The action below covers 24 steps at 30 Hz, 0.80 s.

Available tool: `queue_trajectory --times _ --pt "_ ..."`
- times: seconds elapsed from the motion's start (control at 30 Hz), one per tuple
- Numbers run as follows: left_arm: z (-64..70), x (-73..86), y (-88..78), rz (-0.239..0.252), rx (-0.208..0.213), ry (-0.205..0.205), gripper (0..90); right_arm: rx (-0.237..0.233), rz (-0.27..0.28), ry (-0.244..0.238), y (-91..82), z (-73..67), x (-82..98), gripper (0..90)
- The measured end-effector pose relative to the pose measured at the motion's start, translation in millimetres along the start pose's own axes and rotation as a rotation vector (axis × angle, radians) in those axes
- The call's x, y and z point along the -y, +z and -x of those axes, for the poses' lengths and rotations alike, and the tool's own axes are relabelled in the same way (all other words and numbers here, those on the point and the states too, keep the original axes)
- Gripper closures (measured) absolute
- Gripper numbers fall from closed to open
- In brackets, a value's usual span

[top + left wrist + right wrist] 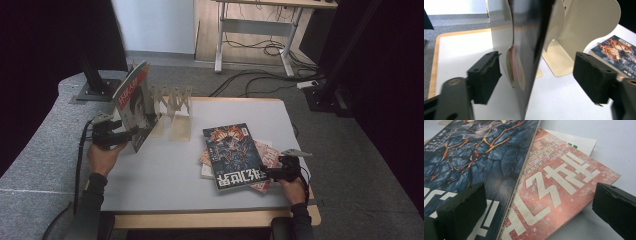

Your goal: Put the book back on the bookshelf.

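Left tool (pixel 536 80) straddles an upright magazine (pixel 529 50) on the worktop (pixel 165 170).
Its jaws stand apart, pads off the covers; beyond stand bookends (pixel 584 32). Right tool (pixel 541 212), jaws apart, faces stacked magazines (pixel 556 182).

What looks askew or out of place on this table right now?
The magazine at the bookend rack leans tilted rather than upright, with the left claw open around its lower edge. The stack of magazines lies fanned out unevenly, the dark top one skewed across the red one.
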<state>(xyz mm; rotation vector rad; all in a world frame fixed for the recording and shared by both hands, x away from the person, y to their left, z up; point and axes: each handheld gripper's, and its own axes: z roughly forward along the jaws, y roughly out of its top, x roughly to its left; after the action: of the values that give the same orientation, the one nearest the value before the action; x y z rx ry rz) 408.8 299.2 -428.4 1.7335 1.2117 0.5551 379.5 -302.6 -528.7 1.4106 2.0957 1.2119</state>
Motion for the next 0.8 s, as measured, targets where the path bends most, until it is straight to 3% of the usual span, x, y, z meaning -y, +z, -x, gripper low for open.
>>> queue_trajectory --times 0.27,0.5,0.8 --pt "11.1 5.1 -4.7 -0.012 0.009 0.026 16.7 0.000 0.002 0.003 0.0 0.2 0.3 0.0" --pt "23.5 18.8 -7.9 -0.039 0.005 0.055 16.7 0.000 0.002 0.003 0.0 0.2 0.4 0.0" --pt "34.5 40.5 -13.9 -0.051 0.062 0.040 14.5 0.000 0.002 0.010 0.1 0.3 0.7 0.0"
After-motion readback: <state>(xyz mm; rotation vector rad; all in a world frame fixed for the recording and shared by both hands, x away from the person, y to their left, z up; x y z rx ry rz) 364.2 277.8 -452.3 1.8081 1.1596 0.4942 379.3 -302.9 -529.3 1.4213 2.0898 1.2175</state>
